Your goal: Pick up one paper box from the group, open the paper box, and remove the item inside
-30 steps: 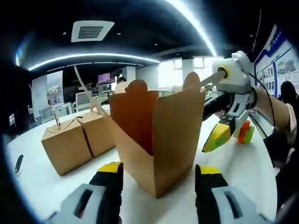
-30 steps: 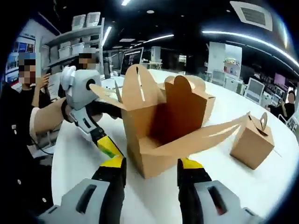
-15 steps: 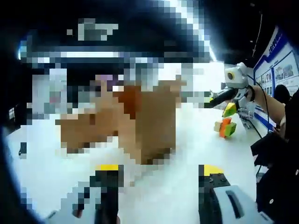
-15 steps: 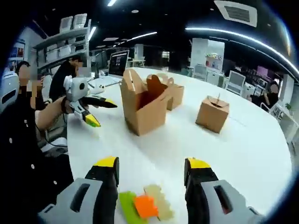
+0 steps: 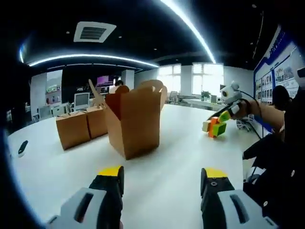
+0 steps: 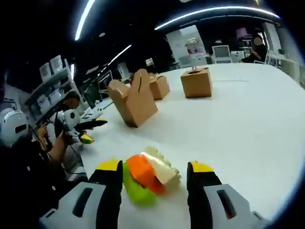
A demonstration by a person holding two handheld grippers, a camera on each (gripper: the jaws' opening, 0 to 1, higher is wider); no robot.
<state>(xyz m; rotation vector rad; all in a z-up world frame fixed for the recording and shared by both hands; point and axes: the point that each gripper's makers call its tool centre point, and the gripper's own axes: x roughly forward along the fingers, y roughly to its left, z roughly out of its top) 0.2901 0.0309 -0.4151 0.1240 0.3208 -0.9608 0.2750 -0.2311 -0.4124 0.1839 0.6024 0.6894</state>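
Note:
An open brown paper box (image 5: 131, 124) stands upright on the white table (image 5: 181, 157), flaps up, with two closed boxes (image 5: 72, 130) to its left. My left gripper (image 5: 162, 180) is open with nothing between its fingers, well short of the open box. A green, orange and beige block toy (image 6: 147, 174) lies on the table between the fingers of my right gripper (image 6: 155, 183), which is open around it. In the left gripper view the right gripper (image 5: 229, 106) hovers over the toy (image 5: 214, 127). In the right gripper view the left gripper (image 6: 78, 126) is held left of the open box (image 6: 131, 100).
A closed box (image 6: 197, 82) stands apart on the far side of the table, another (image 6: 159, 86) behind the open one. A small dark object (image 5: 21, 148) lies near the table's left edge. Seated people and shelves (image 6: 52, 76) line the side.
Both views have pulled back from the open box, which looks smaller. The right gripper has come lower over the toy, which now lies larger between its fingers.

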